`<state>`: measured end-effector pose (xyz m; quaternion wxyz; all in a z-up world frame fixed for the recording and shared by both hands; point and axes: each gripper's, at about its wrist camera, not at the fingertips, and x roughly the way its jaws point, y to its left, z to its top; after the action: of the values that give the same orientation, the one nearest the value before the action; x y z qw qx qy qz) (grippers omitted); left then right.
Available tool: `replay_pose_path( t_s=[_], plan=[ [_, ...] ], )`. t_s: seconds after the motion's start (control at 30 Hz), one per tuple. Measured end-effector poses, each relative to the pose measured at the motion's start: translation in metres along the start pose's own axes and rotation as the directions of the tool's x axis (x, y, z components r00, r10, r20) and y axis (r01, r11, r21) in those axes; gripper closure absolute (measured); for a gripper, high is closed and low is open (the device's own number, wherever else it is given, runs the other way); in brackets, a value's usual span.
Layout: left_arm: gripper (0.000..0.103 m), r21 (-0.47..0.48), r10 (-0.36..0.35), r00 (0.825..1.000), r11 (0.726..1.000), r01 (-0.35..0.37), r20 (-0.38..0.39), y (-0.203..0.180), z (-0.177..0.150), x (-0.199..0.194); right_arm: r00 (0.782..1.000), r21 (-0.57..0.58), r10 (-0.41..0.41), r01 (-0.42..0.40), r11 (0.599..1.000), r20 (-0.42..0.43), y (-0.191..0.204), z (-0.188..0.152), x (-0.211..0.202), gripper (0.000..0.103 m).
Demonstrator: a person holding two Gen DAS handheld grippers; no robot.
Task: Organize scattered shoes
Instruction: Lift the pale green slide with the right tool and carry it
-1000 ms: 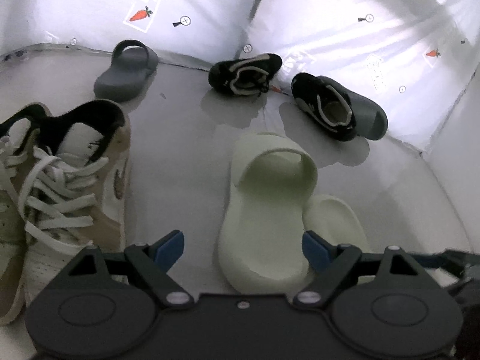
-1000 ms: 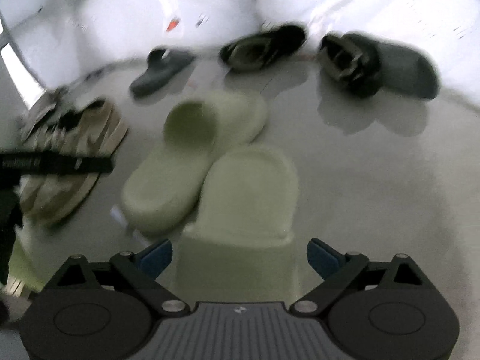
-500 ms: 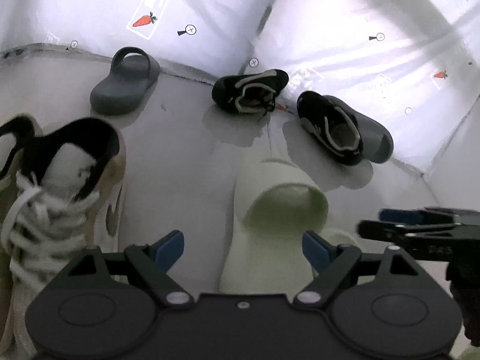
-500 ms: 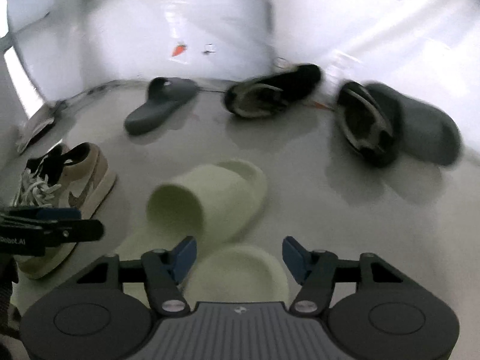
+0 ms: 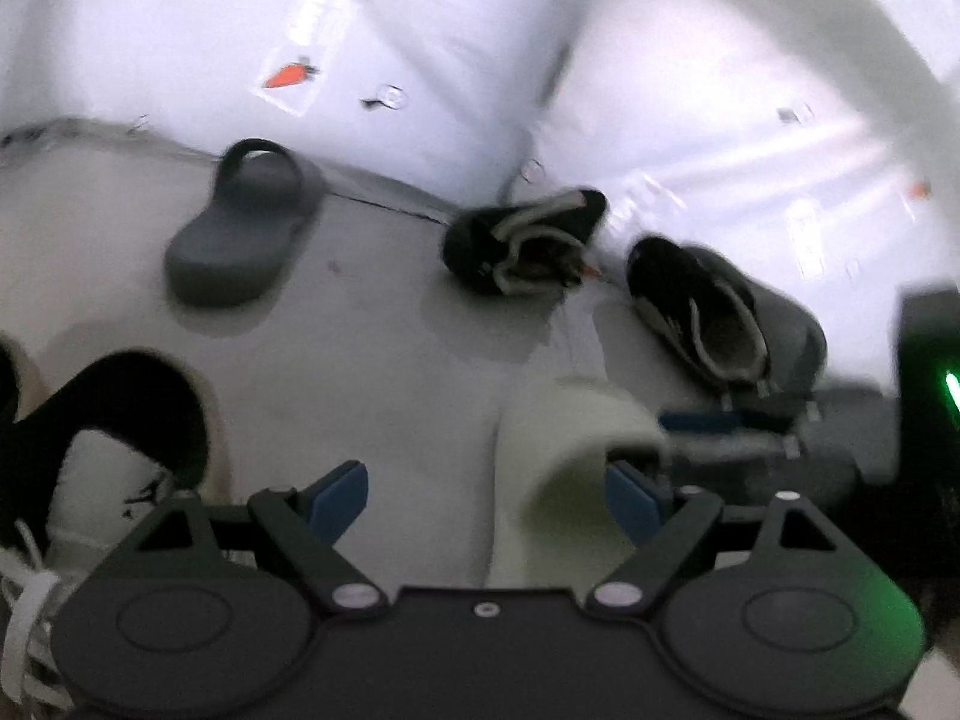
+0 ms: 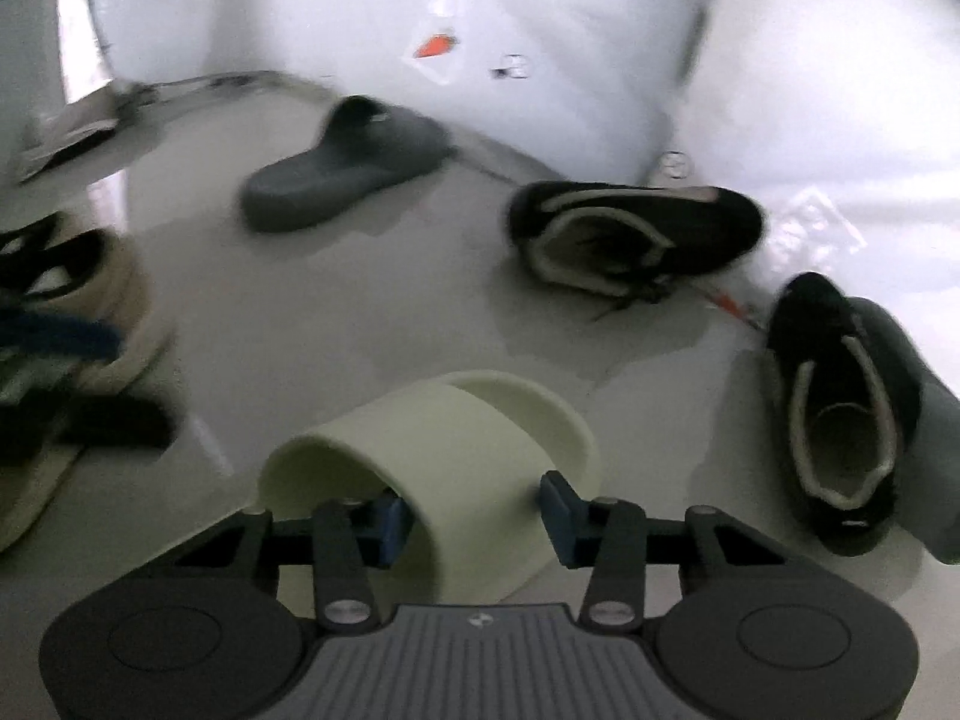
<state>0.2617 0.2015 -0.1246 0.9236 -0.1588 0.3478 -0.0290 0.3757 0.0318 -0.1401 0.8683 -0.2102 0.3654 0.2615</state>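
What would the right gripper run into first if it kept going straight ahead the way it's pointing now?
The pale green slide. The right gripper already straddles its strap, one finger under the arch and the other outside, so it would likely press into the strap. Beyond looks like bare floor, though depth is unclear.

Both views motion-blurred; wall markings unreadable.
Left wrist view: tan-and-white laced sneaker [image 5: 114, 456] cut by left edge, toe out of frame. Pale green foam slide sandal [image 5: 564, 474] hidden below by the gripper body; smeared outline. Dark device with green light [image 5: 927, 372] cut by right edge, identity unclear.
Right wrist view: grey rubber clog [image 6: 918, 396] mostly behind black low sneaker with cream trim [image 6: 834, 408], clipped at right edge. Blurred blue-and-black object [image 6: 66, 354] at left overlaps a tan shoe; cannot tell detail.
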Motion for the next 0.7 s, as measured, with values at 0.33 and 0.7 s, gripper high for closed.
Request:
replay_pose_path(
  t_s=[0.33,0.7],
  plan=[
    [0.017,-0.014,-0.021,0.999,1.0,0.02,-0.039,-0.001,-0.005,0.01,0.966,0.29,-0.234,0.256,0.922,-0.109,-0.077,-0.041,-0.017,0.068],
    [0.017,0.0,-0.025,0.999,1.0,0.025,-0.047,-0.008,-0.009,0.009,0.978,0.443,-0.168,0.207,0.872,-0.126,-0.098,-0.092,-0.052,0.071]
  ],
)
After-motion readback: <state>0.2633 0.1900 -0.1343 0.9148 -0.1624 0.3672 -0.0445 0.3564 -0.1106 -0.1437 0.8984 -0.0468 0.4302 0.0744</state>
